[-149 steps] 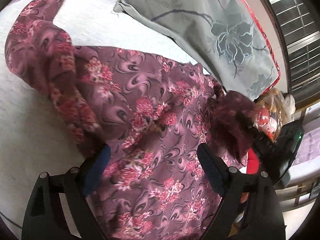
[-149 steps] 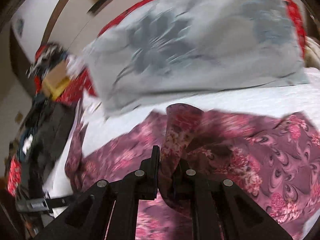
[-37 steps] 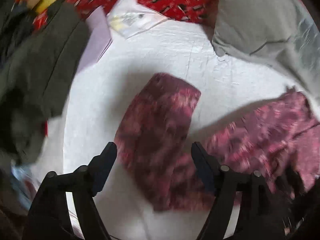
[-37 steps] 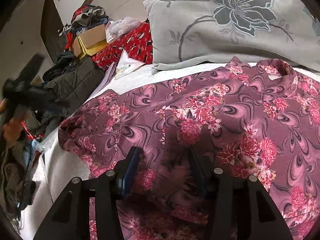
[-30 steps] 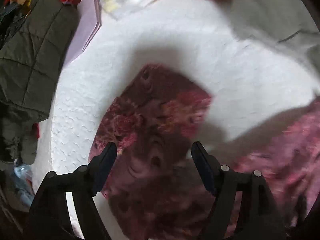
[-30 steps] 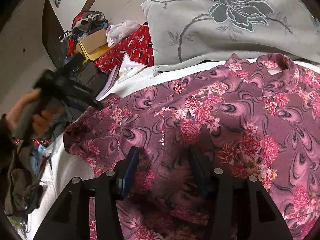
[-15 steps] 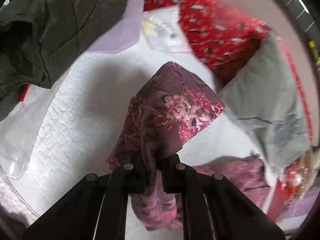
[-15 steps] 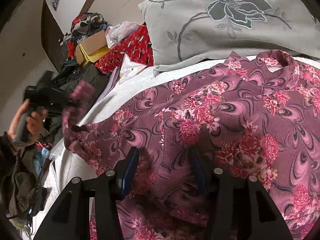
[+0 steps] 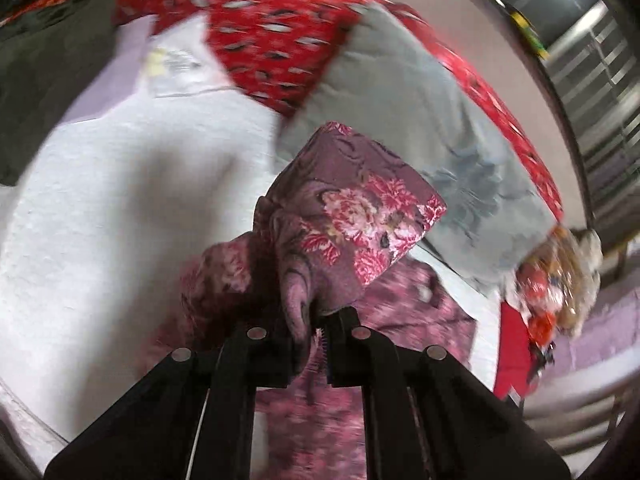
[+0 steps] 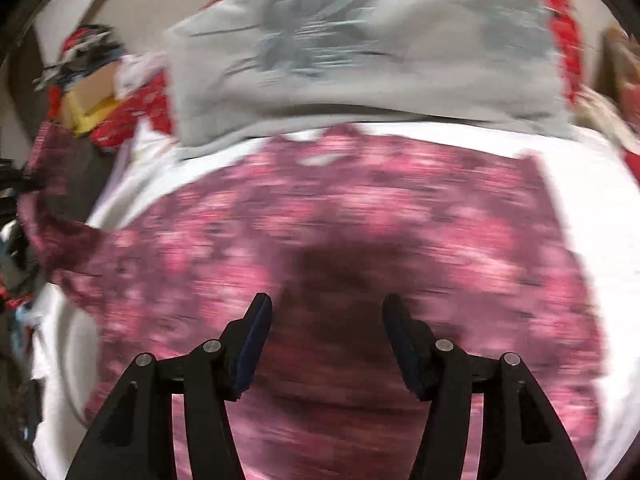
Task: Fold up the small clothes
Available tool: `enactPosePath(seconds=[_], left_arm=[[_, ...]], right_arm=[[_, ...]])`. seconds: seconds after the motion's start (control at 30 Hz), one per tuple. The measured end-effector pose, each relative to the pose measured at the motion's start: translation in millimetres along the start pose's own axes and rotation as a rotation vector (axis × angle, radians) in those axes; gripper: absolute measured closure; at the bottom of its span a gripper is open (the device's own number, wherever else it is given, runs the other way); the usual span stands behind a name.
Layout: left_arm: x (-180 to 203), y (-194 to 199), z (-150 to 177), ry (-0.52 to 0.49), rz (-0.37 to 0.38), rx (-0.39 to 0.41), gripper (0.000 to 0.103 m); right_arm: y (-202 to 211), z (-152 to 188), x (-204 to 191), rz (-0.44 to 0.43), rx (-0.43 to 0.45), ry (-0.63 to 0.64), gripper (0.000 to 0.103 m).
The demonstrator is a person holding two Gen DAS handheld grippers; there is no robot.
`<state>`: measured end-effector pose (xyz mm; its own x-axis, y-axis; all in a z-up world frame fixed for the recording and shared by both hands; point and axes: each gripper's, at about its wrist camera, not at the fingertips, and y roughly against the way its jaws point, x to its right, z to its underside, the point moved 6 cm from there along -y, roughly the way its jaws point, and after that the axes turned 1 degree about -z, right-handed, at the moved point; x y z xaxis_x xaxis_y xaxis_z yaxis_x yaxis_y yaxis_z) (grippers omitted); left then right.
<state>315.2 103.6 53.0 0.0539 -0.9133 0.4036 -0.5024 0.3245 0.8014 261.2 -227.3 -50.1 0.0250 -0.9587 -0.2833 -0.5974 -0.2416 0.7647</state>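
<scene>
A purple shirt with pink flowers [image 10: 360, 220] lies spread on the white bed sheet [image 10: 592, 200], collar toward the grey pillow. My left gripper [image 9: 310, 320] is shut on the shirt's sleeve [image 9: 352, 208] and holds it lifted above the sheet. In the right wrist view the lifted sleeve [image 10: 44, 168] shows at the far left. My right gripper [image 10: 326, 316] is open and empty, low over the middle of the shirt. The right wrist view is blurred by motion.
A grey pillow with a flower print [image 9: 420, 120] lies at the head of the bed on red patterned bedding [image 9: 272, 28]. Dark jackets [image 9: 44, 56] and papers [image 9: 176, 68] lie at the left. A cluttered heap with a box [image 10: 88, 96] is at the back left.
My left gripper closed on the sleeve and lifted it, swinging right toward the pillow. My right gripper stayed open and has moved over the shirt's middle.
</scene>
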Motion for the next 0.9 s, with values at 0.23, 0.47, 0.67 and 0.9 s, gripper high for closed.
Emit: enactPosePath(seconds=[0.23,0.47,0.67,0.9], left_arm=[[95.9,-25.2,30.4,-0.075,0.138,-0.063,0.095],[175.4,-86.0,90.2,-0.138,0.186,-0.195,0.095],[192.7,-168.1,154.4,-0.074,0.133,-0.357,0.079],[176.4,-151.6,167.2,-0.005,0.258,-0.385,0.061]], right_arm=[[13.5,20.5,73.7,0.072,-0.013,-0.059,0.035],[13.1,34.1,58.1,0.098,0.037,0.101,0.021],[10.1,35.3,52.5,0.051,0.024,0.126,0.002],[3.7,40.8,43.7,0.082,-0.022,0.187,0.0]])
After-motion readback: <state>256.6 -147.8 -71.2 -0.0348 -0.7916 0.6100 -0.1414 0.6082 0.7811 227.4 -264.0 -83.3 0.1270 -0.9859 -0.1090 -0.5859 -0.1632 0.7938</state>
